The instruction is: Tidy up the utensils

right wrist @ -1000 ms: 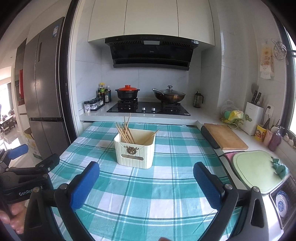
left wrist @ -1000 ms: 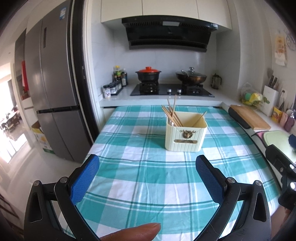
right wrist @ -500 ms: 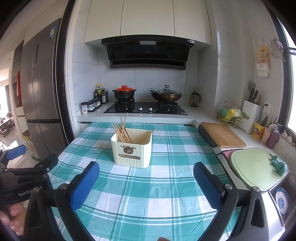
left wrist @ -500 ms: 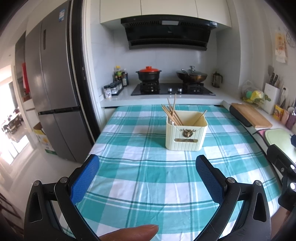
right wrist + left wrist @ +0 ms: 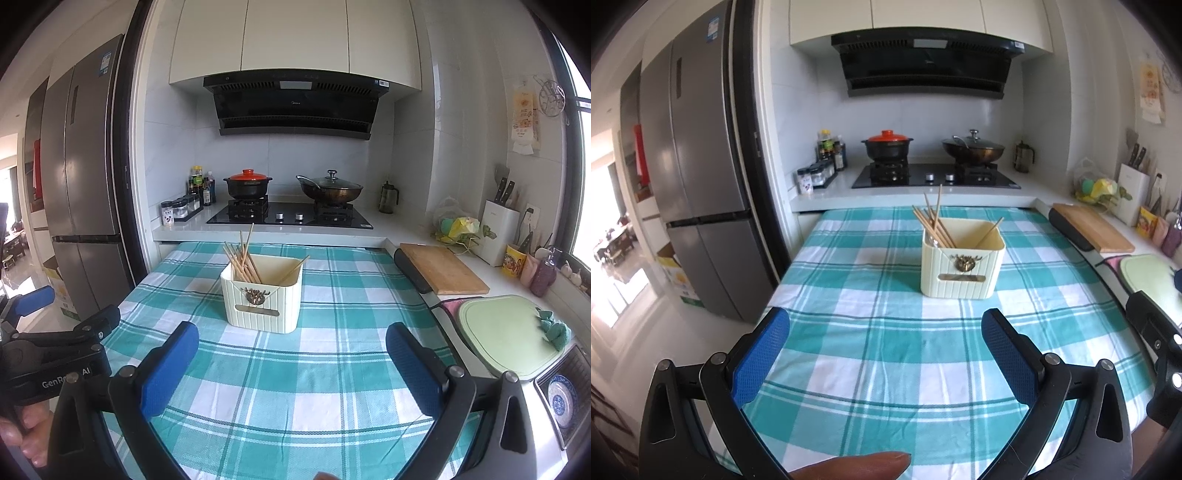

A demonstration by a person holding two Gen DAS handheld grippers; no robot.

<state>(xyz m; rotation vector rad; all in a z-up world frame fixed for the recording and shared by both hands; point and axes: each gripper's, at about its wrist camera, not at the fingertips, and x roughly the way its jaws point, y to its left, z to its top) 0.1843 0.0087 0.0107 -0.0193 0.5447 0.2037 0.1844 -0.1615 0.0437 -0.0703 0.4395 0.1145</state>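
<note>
Almost no change since earlier frame: right gripper [image 5: 291, 350] raised slightly, left gripper [image 5: 886, 350] steady, both wide, empty. Utensil holder [image 5: 961, 267] at 12 o'clock on plaid tablecloth [image 5: 871, 332], chopsticks [image 5: 932, 223] leaning toward 11; right gripper seems nearer.

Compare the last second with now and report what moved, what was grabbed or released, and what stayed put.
The right gripper has drawn slightly back and swung left: the cream utensil holder sits lower and nearer centre in its view. The left gripper barely shifted. Nothing was grabbed or released; both sets of jaws remain wide open and empty. The chopsticks still stand in the holder on the checked tablecloth.
</note>
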